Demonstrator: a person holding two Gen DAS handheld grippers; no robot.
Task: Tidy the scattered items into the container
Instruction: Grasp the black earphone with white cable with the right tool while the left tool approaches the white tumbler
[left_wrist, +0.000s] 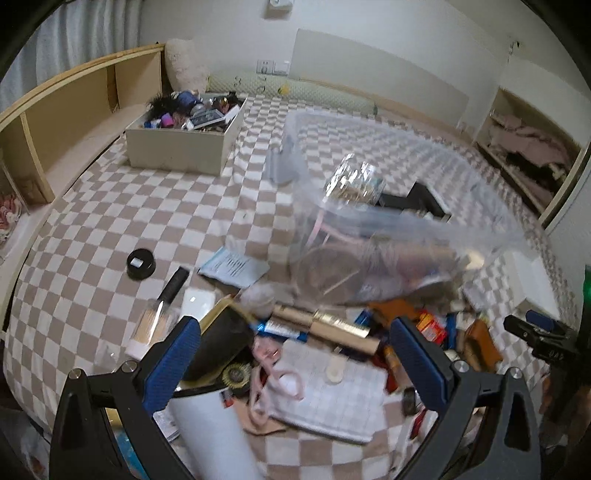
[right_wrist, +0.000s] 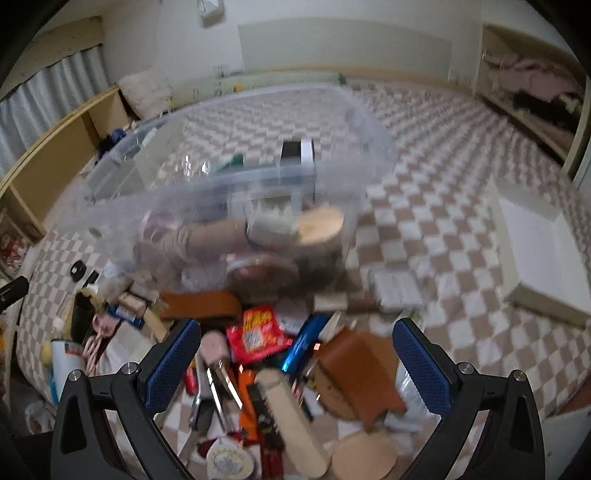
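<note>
Left gripper (left_wrist: 295, 350): two black plastic arms with triangular cut-outs, each tipped by a blue finger pad (left_wrist: 173, 354) with a fine dotted texture; round silver screws sit at the joints, toward 8 and 4 o'clock; right gripper (right_wrist: 295, 350) looks the same, its blue pads (right_wrist: 421, 354) equally dotted.

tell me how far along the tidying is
Barely started. The clear plastic bin already holds a few things, such as a wooden disc. Nothing is in hand: left gripper and right gripper have open, empty jaws. The pile, including the red packet, remains on the checkered blanket.
</note>
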